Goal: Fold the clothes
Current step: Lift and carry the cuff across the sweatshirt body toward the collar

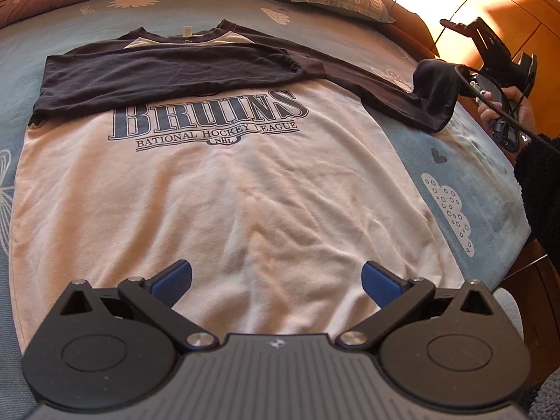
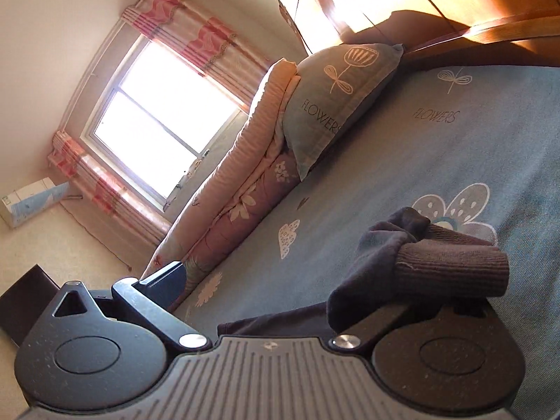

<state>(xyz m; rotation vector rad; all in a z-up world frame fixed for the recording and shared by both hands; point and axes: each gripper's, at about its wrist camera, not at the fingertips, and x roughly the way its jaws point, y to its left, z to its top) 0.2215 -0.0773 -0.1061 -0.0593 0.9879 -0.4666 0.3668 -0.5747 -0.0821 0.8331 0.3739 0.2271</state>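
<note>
Blue patterned bed point(image 1: 455, 182), sweatshirt point(image 1: 217, 203) flat, pillow point(image 2: 336, 101), folded quilt point(image 2: 245, 182)

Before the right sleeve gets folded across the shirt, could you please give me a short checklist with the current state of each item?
1. Left sleeve already folded across the chest: ok.
2. Right sleeve cuff secured in the right gripper: not ok; jaws open, cuff only draped over one finger.
3. Left gripper free: ok, open above the hem.
4. Shirt body lying flat on the bedsheet: ok, light wrinkles.
5. Right sleeve free of twists: cannot tell; the fabric bunches near the cuff.
</note>
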